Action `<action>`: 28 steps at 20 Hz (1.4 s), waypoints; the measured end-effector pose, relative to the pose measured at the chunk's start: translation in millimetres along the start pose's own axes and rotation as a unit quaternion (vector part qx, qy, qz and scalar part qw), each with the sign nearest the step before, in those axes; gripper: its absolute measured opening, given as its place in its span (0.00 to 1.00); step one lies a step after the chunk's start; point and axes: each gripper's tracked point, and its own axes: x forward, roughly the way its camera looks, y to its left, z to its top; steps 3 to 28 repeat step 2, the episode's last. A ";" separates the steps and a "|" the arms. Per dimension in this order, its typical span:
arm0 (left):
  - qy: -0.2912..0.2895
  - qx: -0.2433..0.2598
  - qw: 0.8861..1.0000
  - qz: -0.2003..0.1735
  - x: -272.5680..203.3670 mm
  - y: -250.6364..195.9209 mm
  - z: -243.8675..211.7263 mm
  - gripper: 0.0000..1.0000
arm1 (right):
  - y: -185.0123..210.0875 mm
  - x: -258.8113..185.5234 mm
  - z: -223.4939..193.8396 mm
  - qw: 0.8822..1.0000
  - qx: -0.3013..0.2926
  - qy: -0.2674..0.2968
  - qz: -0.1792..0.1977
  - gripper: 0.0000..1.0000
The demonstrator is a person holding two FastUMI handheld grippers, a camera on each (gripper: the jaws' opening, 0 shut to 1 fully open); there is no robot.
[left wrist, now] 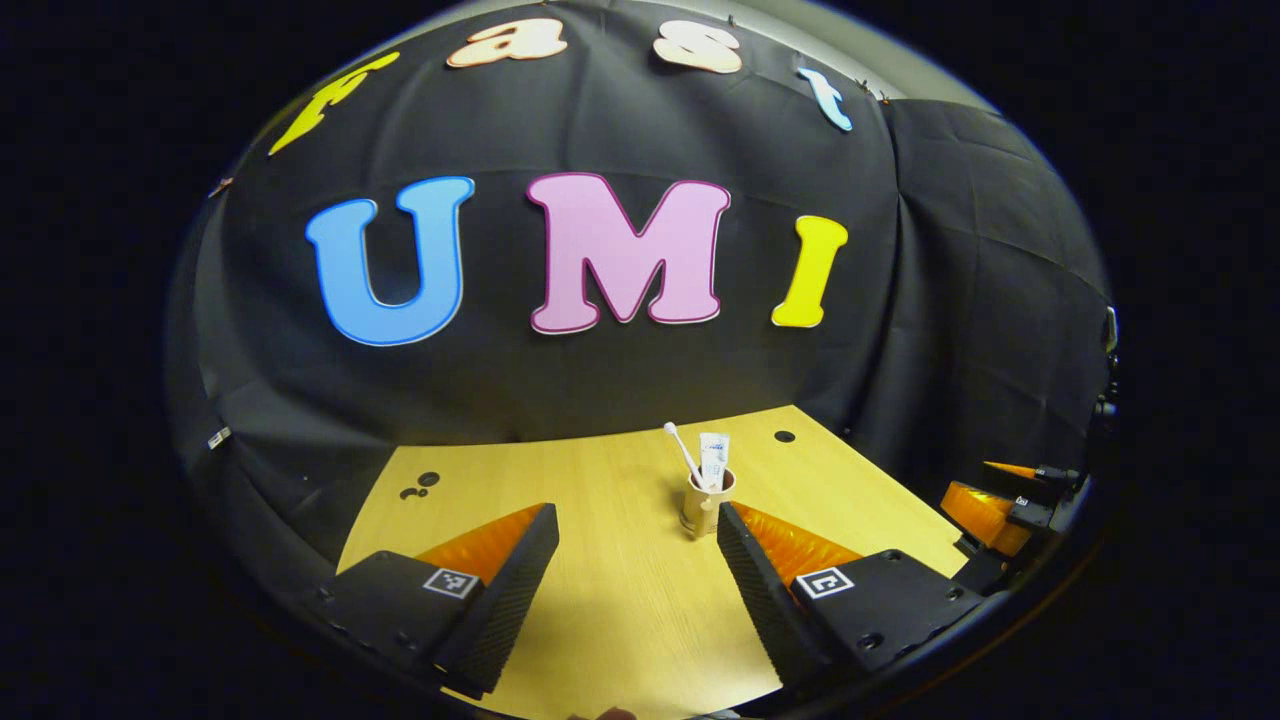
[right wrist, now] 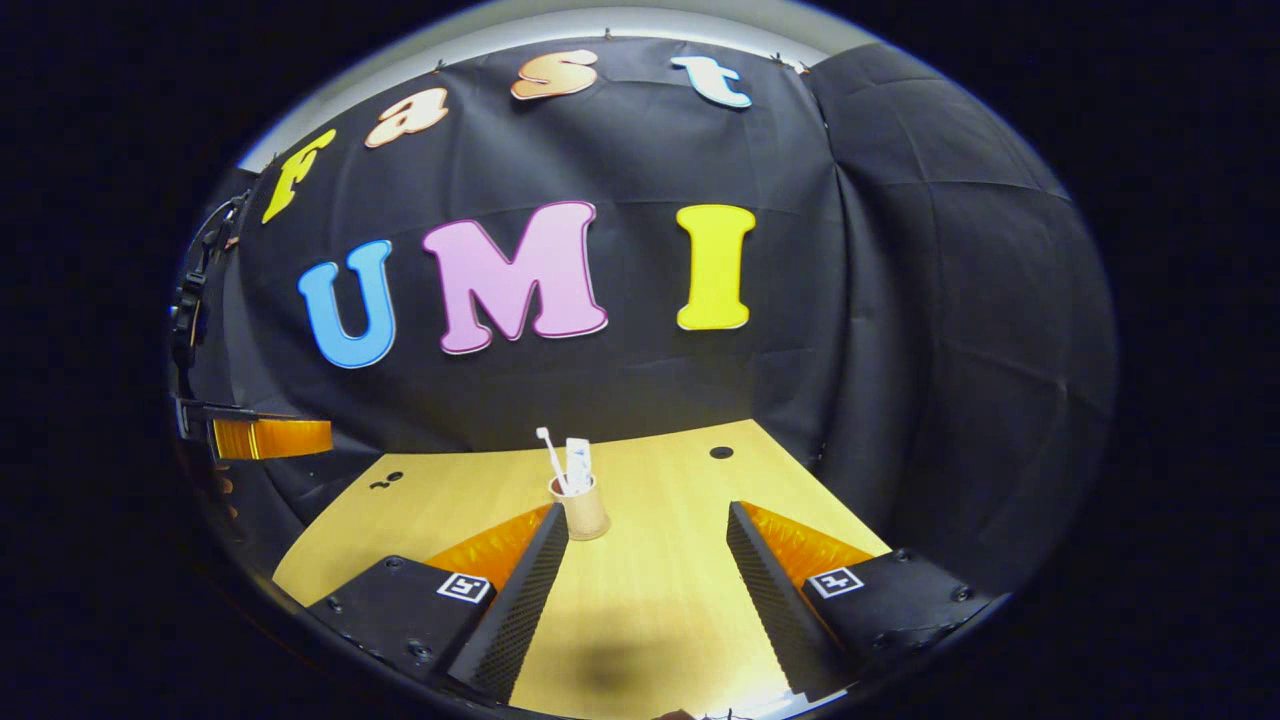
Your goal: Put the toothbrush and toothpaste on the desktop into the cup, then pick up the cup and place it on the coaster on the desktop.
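Desktop (left wrist: 620, 600) is spreading pale wood from the near edge out to the booth wall; dark holes are dotting it at 10 and 1 o'clock in the left gripper view.

Left gripper (left wrist: 635, 560) is hanging low over the wood, jaws standing wide apart, nothing between them. Right gripper (right wrist: 645, 570) is sitting the same way, jaws spread and holding nothing. In the left gripper view the right gripper is also peeking in at 4 o'clock; in the right gripper view the left gripper is showing at 9 o'clock.

Cup (left wrist: 706, 505) is standing upright, its long axis vertical. From the left jaws it is lying ahead at about 1 o'clock, just beside the right-hand finger's tip. From the right jaws the cup (right wrist: 581, 512) is lying ahead at 11 o'clock, by the left-hand finger's tip.

Toothpaste (left wrist: 714, 458) and toothbrush (left wrist: 684, 452) are both standing in the cup, the brush leaning toward 11 o'clock.

A pale rim is seeming to show under the cup's base; whether that is the coaster I cannot tell.

Judgement: loading looks done. Both grippers are looking about equally near the cup; either would need a small sideways shift to straddle it.
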 end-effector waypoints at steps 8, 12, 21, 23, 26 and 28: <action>-0.031 -0.011 0.999 0.001 -23.0 4.4 -5.1 0.99 | 23.1 -13.0 -7.0 1.000 -0.007 0.007 0.015 0.98; -0.031 -0.011 0.999 0.001 -23.0 4.4 -5.1 0.99 | 23.1 -13.0 -7.0 1.000 -0.007 0.007 0.015 0.98; -0.031 -0.011 0.999 0.001 -23.0 4.4 -5.1 0.99 | 23.1 -13.0 -7.0 1.000 -0.007 0.007 0.015 0.98; -0.031 -0.011 0.999 0.001 -23.0 4.4 -5.1 0.99 | 23.1 -13.0 -7.0 1.000 -0.007 0.007 0.015 0.98; -0.031 -0.011 0.999 0.001 -23.0 4.4 -5.1 0.99 | 23.1 -13.0 -7.0 1.000 -0.007 0.007 0.015 0.98; -0.031 -0.011 0.999 0.001 -23.0 4.4 -5.1 0.99 | 23.1 -13.0 -7.0 1.000 -0.007 0.007 0.015 0.98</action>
